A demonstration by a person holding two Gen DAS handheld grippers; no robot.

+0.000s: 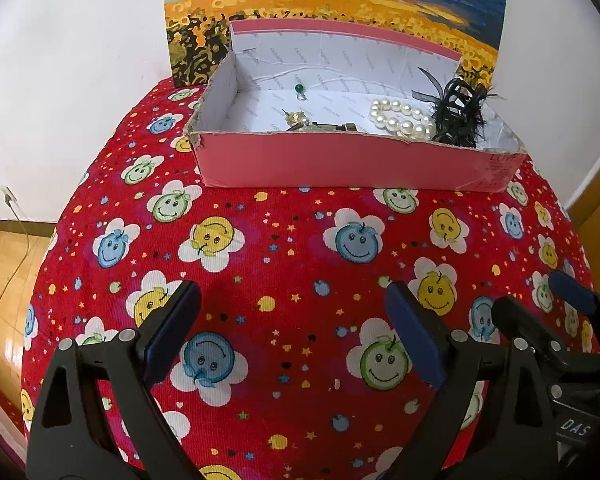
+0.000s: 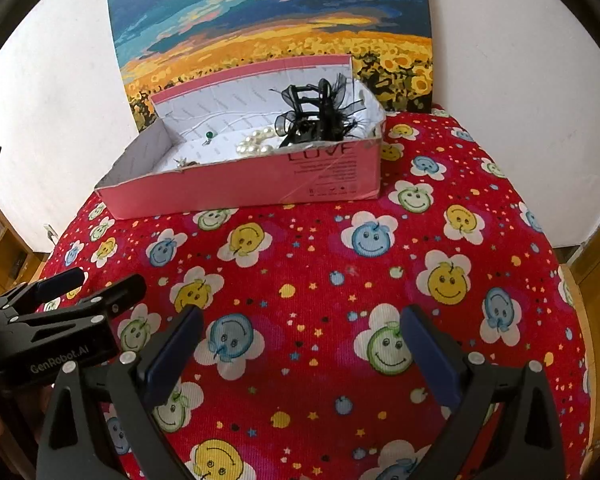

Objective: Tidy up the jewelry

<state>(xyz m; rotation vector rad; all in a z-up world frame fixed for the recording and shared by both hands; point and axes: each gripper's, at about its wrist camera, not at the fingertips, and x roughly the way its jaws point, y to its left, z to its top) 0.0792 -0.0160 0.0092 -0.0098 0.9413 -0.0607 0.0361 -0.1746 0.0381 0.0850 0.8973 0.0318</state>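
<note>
1. A white wall [image 2: 500, 80] fills the background, and a painting of a sunflower field under a blue sky [image 2: 268, 20] leans against it behind everything else.
2. The tabletop [image 1: 300, 248] is covered with a red cloth printed with smiling apple faces on white flowers, small stars and dots. To the far left, a wooden floor [image 1: 4, 280] shows, with a white cable running from a wall socket.
3. A pink cardboard box [image 1: 340, 164] with no lid sits at the far side of the tabletop, just in front of the painting. Its white inner lining carries a repeated pale word too faint to read. On the pink front wall, near its right end, the word "LOVE" is printed in dark letters in the right wrist view; smaller lines of print below it cannot be read.
4. The left gripper [image 1: 294, 316] hangs over the bare cloth, well short of the box. Its dark-blue-padded fingers are spread wide with nothing between them. In the right wrist view, its body shows the lettering "GenRobot.AI".
5. The right gripper [image 2: 302, 336] is just beside it, its fingers likewise spread wide over the cloth and empty. In the left wrist view, the letters "DAS" can be read on its body.
6. The jewelry lies inside the box: a black feathered hair clip [image 1: 458, 114] at the right end, a pearl bracelet [image 1: 402, 118] touching it, a small gold-and-dark piece [image 1: 300, 120] by the front wall, and a green-headed pin [image 1: 299, 90] alone near the middle.
</note>
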